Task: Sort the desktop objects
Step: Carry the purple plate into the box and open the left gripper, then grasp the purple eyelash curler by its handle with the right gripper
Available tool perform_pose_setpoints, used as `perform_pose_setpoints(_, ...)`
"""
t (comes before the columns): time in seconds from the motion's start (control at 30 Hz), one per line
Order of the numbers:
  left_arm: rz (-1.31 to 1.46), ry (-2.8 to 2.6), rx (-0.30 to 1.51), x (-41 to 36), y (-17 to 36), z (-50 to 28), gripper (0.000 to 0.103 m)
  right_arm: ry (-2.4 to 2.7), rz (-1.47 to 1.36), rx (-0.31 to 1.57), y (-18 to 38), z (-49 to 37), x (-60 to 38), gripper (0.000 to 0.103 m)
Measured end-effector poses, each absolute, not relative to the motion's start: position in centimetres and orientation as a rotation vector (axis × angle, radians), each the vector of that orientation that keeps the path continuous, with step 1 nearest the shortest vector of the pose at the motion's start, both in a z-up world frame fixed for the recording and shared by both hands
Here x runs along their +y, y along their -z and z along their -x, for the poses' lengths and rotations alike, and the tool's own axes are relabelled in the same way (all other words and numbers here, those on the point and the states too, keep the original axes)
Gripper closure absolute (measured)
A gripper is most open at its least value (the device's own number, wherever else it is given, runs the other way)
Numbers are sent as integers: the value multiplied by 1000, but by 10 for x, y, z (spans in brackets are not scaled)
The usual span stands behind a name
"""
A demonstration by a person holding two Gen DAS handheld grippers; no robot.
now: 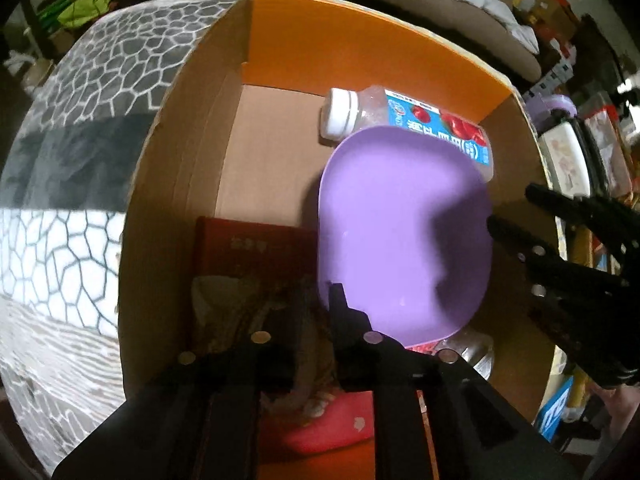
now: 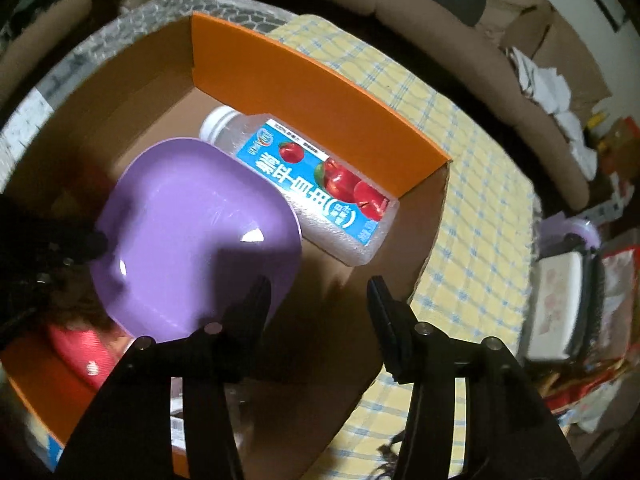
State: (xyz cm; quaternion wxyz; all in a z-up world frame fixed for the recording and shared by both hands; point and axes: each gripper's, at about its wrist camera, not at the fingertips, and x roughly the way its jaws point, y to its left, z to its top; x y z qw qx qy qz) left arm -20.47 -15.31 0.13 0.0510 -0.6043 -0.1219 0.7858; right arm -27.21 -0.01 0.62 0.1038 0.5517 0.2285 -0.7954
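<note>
Two tongs: left tongs [image 1: 316, 312] and right tongs [image 2: 320, 300], both jaws parted, gripping nothing.
Bowl: purple bowl [image 2: 192, 236] sits tilted in the cardboard box [image 2: 420, 240], leaning on the juice bottle [image 2: 320, 184].
Feel: looks light, stiff, slick plastic.
Hold: pinch the thin rim, I'd say!

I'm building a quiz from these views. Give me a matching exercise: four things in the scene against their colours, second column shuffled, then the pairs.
Things:
1. plastic bowl lying in the cardboard box
2. cap of the clear plastic drink bottle
3. inner flap of the cardboard box
4. checked cloth beside the box

Colours:
A. white
B. yellow with blue lines
C. purple
D. orange

Pairs: 1-C, 2-A, 3-D, 4-B
</note>
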Motion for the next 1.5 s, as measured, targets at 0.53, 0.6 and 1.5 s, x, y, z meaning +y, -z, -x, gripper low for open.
perform_pose_setpoints(0.53, 1513, -2487, -307, -116, -93, 167, 29, 2417, -1414, 268, -103, 210, 103, 60)
perform_pose_setpoints(0.6, 1434, -2442, -269, -91, -105, 156, 29, 2433, -1407, 247, -110, 196, 129, 60)
perform_pose_setpoints(1.5, 1555, -2065, -187, 107, -24, 100, 17, 2287, -1627, 190, 16, 104, 253, 61)
